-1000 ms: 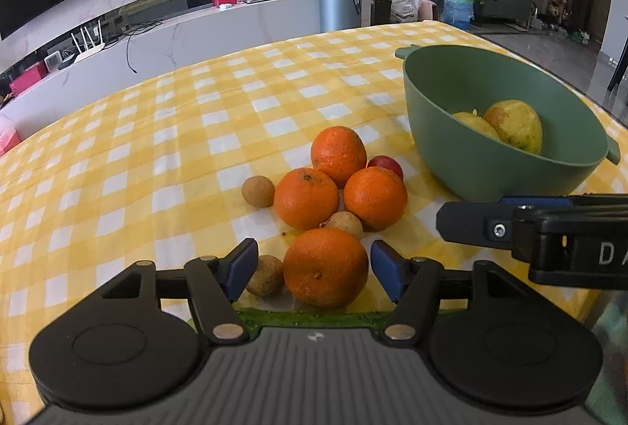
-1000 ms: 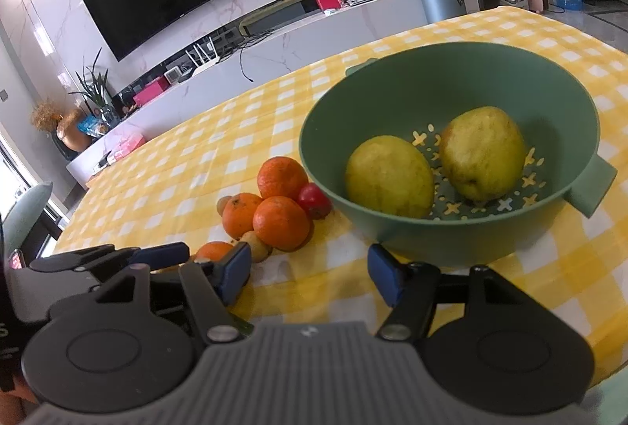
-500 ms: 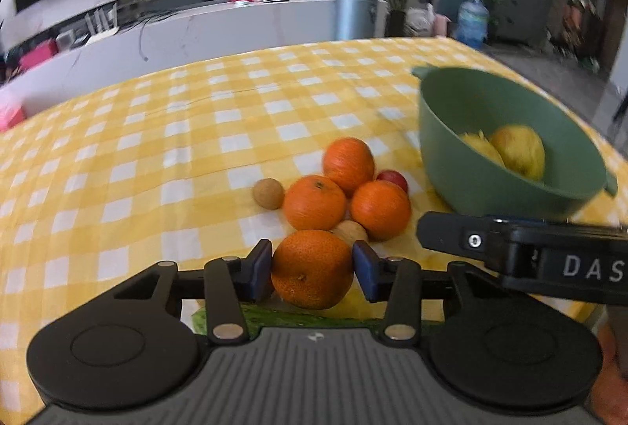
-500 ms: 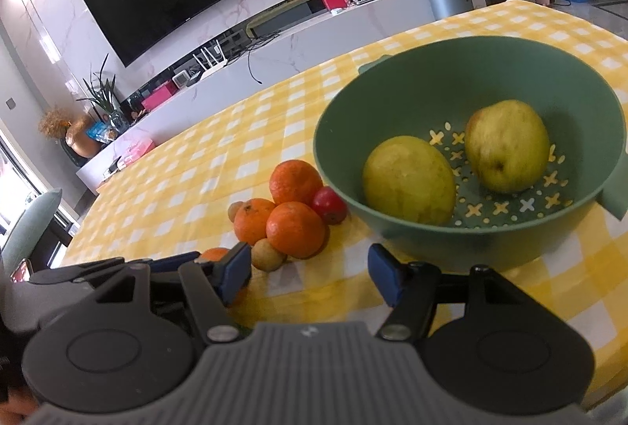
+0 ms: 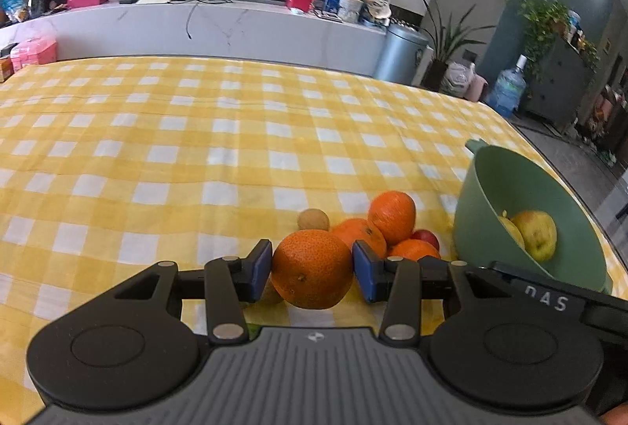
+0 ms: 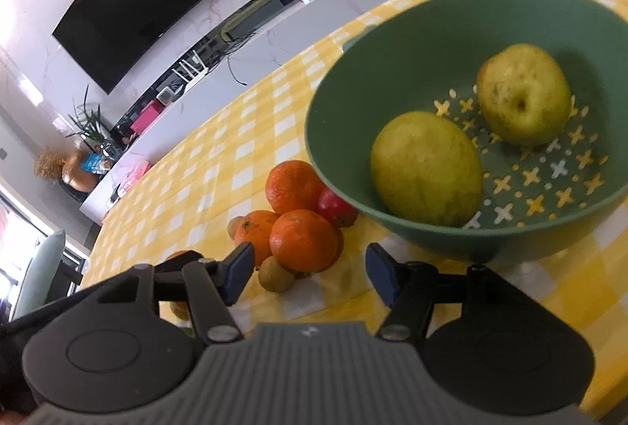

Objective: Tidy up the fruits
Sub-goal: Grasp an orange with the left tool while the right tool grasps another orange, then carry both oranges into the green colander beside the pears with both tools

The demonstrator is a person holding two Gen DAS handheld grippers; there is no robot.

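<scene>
An orange sits clamped between the blue pads of the left gripper at lower centre of the left wrist frame, its underside apparently clear of the yellow checked tablecloth, though the pictures do not settle whether it is fully lifted. Behind it, just right of centre, lies the remaining pile: three more oranges, a small red fruit and a brown longan-like fruit. At the right edge stands the green colander bowl, two yellow-green fruits resting on its star-punched floor in the right wrist frame.

The right gripper hangs with jaws spread and nothing between them at lower centre of its own frame, near the bowl's rim and the pile.

The step in hand looks to be the carry: one orange picked, the bowl its likely destination. The next move would call for swinging the fruit rightward over the rim, clear of the other gripper's body, and releasing low so it does not strike the fruits already inside.

The only readable writing is "DAS" on the black bar at lower right of the left wrist frame; the rest is cut off.
</scene>
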